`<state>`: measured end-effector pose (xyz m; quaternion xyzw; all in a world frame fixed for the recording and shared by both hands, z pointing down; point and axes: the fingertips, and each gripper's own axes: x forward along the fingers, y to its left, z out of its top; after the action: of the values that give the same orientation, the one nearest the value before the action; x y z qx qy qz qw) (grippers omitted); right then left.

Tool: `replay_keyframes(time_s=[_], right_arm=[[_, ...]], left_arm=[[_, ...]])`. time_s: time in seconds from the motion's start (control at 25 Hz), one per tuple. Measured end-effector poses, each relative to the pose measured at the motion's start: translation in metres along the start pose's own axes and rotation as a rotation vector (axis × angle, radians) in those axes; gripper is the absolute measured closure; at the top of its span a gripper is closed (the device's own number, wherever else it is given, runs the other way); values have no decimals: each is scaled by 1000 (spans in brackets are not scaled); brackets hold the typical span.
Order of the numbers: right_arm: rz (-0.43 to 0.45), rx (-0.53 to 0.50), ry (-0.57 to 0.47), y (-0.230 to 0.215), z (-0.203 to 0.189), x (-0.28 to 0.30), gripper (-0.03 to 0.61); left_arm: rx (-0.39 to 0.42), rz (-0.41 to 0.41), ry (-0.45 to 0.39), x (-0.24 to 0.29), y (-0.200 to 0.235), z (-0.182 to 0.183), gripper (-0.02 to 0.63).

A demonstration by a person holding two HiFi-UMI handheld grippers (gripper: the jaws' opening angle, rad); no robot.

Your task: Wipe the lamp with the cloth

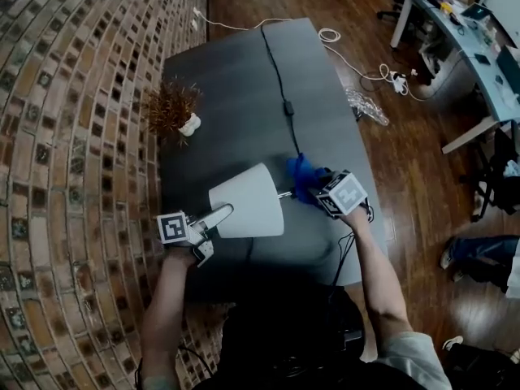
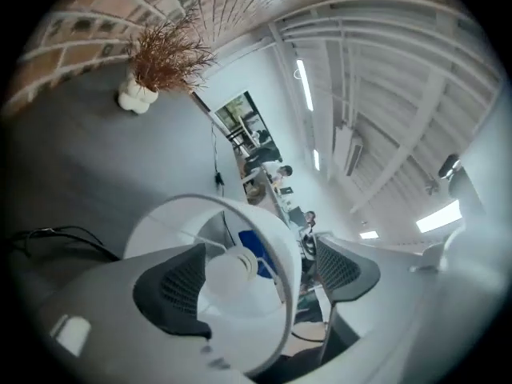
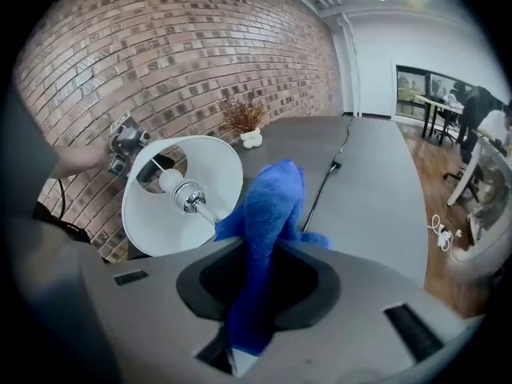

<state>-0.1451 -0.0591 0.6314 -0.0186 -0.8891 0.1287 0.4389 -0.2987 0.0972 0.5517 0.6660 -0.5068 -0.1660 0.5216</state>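
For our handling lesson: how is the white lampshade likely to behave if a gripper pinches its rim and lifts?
The lampshade looks thin-walled and hollow, so probably light, and its rim may flex when pinched. Round and seemingly on its side, it could roll. The bulb inside looks fragile.

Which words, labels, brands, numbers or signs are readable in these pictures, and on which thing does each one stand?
None can be read.
The left gripper and the right gripper: their cubes bear black-and-white square markers, patterns only, no letters.
The lamp, the cloth, the table: no print visible.
Things on the far desk: too small to read.
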Motion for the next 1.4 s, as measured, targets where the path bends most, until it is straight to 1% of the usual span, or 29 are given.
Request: replay_keyframes(time_s=[0.04,0.08,0.12,0.16,0.2,0.24,0.28,0.36,0.4,0.52,0.56,0.6,0.64,0.72,0.76,0.8,0.84,0.92,0.96,1.0,1.04,1.12,1.2,1.32,1.4], right_arm=[[4,-1,-5,2,0,1,502],[5,-3,-11,5,1,2,502],[4,-5,-17,6,2,2,502],[0,-7,-22,6,0,3,502],[-7,-4,-25,5,-4,4,502],[-15,4,-28,3,-8,4,502],[-20,14,-35,3,-10,3,502],[-34,21,-54,3,-14,-1,502],[-49,17,-66,2,-14,-2,502],[-120,19,-112,-12,-9,-6,502],[-145,35,-132,-19,-6,-9,502],[-168,59,-151,-28,-3,-13,502],[-190,85,-168,-36,0,-17,502],[-222,137,-203,-51,8,-28,502],[-225,165,-223,-57,13,-33,502],[-208,199,-246,-60,19,-37,502],[-159,243,-274,-58,27,-39,502],[23,340,-332,-41,51,-32,502],[99,360,-338,-31,63,-22,502],[137,349,-314,-22,72,-8,502],[149,320,-274,-14,77,7,502],[157,288,-214,-3,81,31,502],[131,289,-188,-10,75,39,502],[49,277,-160,-35,58,23,500],[-27,270,-147,-56,44,3,502]], left_arm=[[-44,46,5,4,6,2,206],[-121,59,-14,7,8,7,277],[-190,41,-42,10,6,13,359],[-225,7,-66,12,1,20,451],[-223,-17,-77,15,-3,24,554],[-191,-23,-73,17,-5,26,561],[-137,-22,-62,18,-8,27,557],[9,-40,-48,22,-17,26,561],[105,-62,-48,23,-25,26,565],[443,-149,-46,33,-49,27,568],[529,-174,-46,38,-54,27,568],[587,-197,-46,44,-55,27,568],[618,-220,-48,50,-54,27,569],[635,-257,-62,62,-47,26,571],[638,-270,-72,67,-43,25,571],[641,-282,-79,69,-39,24,571],[650,-295,-77,70,-36,21,571],[683,-316,-52,69,-34,17,572],[704,-322,-33,69,-34,15,572],[722,-325,-17,68,-34,13,574],[734,-323,-7,68,-34,11,575],[737,-316,-11,67,-33,7,575],[733,-312,-20,68,-35,5,575],[743,-311,-7,69,-38,0,575],[753,-308,3,68,-39,-2,575]])
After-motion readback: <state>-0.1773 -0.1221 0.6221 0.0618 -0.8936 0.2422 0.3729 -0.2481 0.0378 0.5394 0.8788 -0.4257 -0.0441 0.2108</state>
